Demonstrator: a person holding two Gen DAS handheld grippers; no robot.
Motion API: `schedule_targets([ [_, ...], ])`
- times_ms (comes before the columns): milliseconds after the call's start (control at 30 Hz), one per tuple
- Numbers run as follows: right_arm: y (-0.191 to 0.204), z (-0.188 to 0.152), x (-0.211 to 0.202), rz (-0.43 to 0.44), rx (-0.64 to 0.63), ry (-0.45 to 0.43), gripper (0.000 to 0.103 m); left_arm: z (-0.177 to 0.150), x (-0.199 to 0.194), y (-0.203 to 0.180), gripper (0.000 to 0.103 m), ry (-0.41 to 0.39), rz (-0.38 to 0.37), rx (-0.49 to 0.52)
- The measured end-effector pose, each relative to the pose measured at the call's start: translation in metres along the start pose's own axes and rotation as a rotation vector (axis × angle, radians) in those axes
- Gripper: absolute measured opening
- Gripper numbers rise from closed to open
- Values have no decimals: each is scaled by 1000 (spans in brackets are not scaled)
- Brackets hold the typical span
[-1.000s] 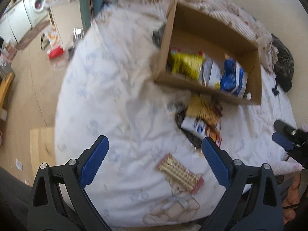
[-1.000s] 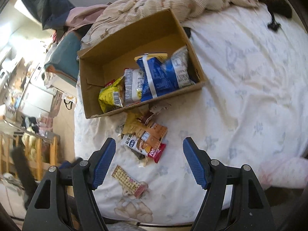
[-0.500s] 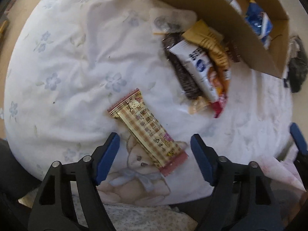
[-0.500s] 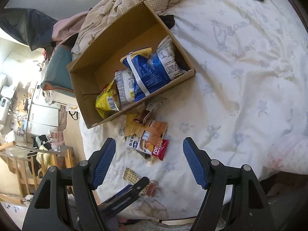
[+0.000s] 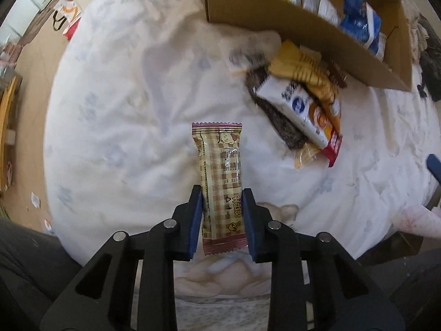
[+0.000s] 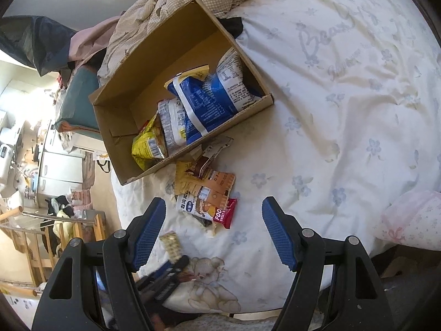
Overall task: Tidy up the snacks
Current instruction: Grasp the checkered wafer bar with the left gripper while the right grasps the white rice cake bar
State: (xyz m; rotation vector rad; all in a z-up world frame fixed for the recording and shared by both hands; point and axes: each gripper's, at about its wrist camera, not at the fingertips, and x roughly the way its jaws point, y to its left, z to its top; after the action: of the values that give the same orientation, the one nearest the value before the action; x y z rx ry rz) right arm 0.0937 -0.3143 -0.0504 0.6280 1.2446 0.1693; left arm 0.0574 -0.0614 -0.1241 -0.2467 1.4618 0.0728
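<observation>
The left gripper [image 5: 222,207] is pointed straight down at the bed [image 5: 132,104], and its jaws are closing on a checked snack bar [image 5: 220,176] that stands between them, both pads already against the wrapper near its lower end. Most of the bar sticks out ahead of the jaws, toward the cardboard box [image 5: 303,31]. The right gripper [image 6: 213,230] is held released, with nothing between its jaws; a loose pile of snacks [image 6: 205,193] lies just ahead of them, and the box just beyond that.

Several slips are judged possible from here. The bar is gripped near one end, so the long free part may swing or droop as it is lifted, and the slick wrapper may slide out if the squeeze is light. If the squeeze is hard, the contents may be crushed. Bedsheet may also be pinched with the wrapper and dragged along. On the way to the box, the hanging end could catch on the near wall.

Counted: one box; one bar in the left jaws; three bags clearly seen inside the box, one yellow [image 6: 147,144], one silver-grey [image 6: 172,122], one blue and white [image 6: 209,100]; about four or five packets in the pile, too overlapped for an exact count.
</observation>
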Motion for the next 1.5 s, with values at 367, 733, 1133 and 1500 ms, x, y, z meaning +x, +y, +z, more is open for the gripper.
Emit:
schedule_targets([
  [367, 0, -5, 31, -16, -25, 81, 77, 29, -67, 15, 24, -163, 22, 188],
  [733, 23, -7, 112, -110, -208, 196, 82, 45, -68, 45, 24, -253, 10, 128],
  [1133, 64, -44, 141, -9, -445, 359, 81, 53, -68, 65, 24, -237, -52, 16],
  [1500, 81, -57, 131, -34, -509, 310, 62, 57, -73, 71, 24, -262, -21, -25],
])
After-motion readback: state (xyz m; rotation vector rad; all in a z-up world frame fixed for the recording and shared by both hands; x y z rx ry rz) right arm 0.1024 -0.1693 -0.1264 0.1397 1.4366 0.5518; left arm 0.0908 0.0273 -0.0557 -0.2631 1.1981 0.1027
